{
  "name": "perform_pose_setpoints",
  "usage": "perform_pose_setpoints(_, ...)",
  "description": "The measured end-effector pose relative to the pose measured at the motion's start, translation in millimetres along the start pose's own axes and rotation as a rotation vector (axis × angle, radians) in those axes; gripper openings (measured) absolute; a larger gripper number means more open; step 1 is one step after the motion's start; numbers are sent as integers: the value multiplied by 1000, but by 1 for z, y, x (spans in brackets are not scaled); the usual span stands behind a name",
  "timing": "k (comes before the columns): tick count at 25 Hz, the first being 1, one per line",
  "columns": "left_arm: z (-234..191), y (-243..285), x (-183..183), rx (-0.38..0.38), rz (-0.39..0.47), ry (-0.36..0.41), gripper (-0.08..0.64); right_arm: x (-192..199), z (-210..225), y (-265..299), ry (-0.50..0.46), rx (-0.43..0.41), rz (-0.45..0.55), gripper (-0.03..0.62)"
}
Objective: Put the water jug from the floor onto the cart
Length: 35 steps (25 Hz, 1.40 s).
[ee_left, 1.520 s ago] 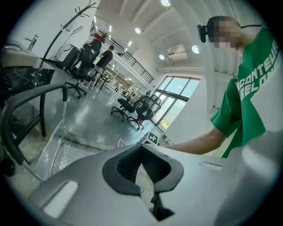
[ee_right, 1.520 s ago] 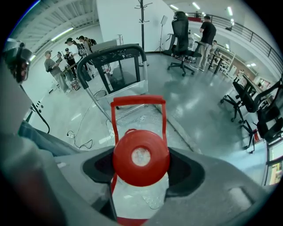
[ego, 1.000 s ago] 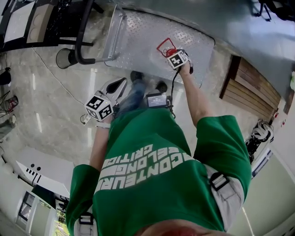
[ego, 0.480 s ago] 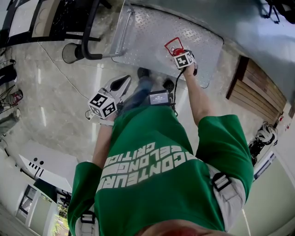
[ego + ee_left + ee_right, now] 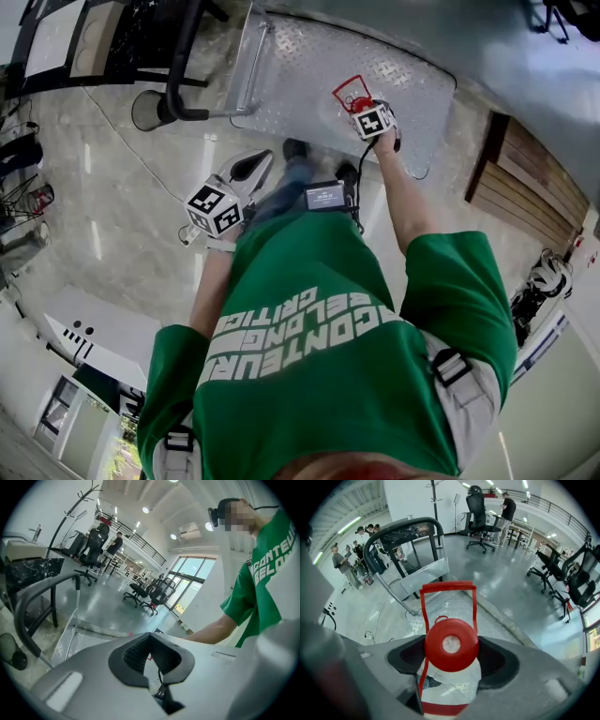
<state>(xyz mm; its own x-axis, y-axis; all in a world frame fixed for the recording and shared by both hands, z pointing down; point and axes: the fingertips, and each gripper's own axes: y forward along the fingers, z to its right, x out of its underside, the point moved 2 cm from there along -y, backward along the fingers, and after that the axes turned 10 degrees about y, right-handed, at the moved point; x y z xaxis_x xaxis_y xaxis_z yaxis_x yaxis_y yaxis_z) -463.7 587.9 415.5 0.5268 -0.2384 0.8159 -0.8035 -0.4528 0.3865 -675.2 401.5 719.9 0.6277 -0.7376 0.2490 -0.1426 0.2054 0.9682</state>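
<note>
The water jug (image 5: pixel 451 674) is clear with a red label, a red cap (image 5: pixel 451 644) and an upright red carry handle (image 5: pixel 447 587). My right gripper (image 5: pixel 451 654) is shut on its neck, just under the cap. In the head view the jug (image 5: pixel 352 94) is held over the cart's steel diamond-plate deck (image 5: pixel 300 66), near its right half; whether its base touches the deck is hidden. My left gripper (image 5: pixel 255 164) hangs at the person's left side over the floor, jaws together and empty. In its own view the left gripper (image 5: pixel 151 639) holds nothing.
The cart's black push handle (image 5: pixel 183 56) rises at the deck's left end. A wooden pallet (image 5: pixel 525 197) lies to the right. A round black base (image 5: pixel 145 108) and a cable (image 5: pixel 122 141) sit on the floor at left. Office chairs (image 5: pixel 480 508) and several people (image 5: pixel 347 557) are farther off.
The left gripper has drifted slightly up and to the right. The right gripper keeps its hold on the jug over the cart deck, barely moving.
</note>
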Motion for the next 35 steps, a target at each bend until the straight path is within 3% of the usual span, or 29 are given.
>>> perform_pose_setpoints(4,8,2,-3,-10,7,8,14,-6,-5,-18,13,-74,102,311)
perform_pose_setpoints(6,14,5,-5,-14,12,17,14,1,2,-33,36,-63,118,310)
perform_pose_setpoints(11,35,17,-9,-5,26,41,14,5,24,-89,96,-68,290,290)
perform_pose_setpoints(14,48,27,-16,17,38,60,14,8,41,-126,112,-43,380,174)
perform_pose_setpoints(17,64,40,-22,45,50,80,14,15,47,-163,112,-45,435,117)
perform_pose_setpoints(21,87,58,-30,84,64,105,14,29,58,-206,107,-38,512,-6)
perform_pose_setpoints(30,118,88,-45,155,106,145,14,55,86,-288,138,-38,622,-6)
perform_pose_setpoints(35,126,95,-41,179,107,143,12,79,83,-307,135,-33,624,-6)
